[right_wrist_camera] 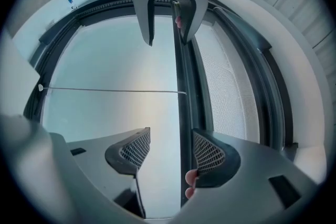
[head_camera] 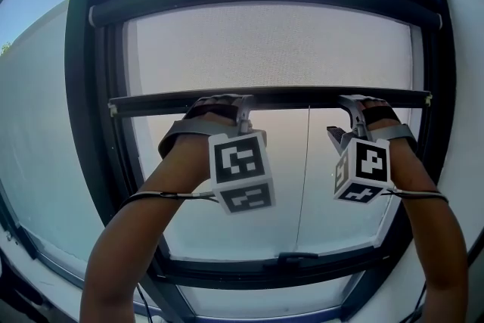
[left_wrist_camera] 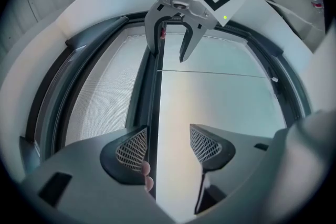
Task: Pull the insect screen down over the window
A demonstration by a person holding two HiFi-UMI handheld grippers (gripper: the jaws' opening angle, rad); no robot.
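both forearms rise from 7 and 5 o'clock toward the middle of the head view, marker cubes facing the camera. the left gripper and right gripper sit at the bottom bar, which crosses from 9 to 3 o'clock just above centre. the insect screen covers only the upper part of the window. each gripper's jaws stand wide apart, unclamped. the bar runs between them, close against one pad on the left and one on the right.
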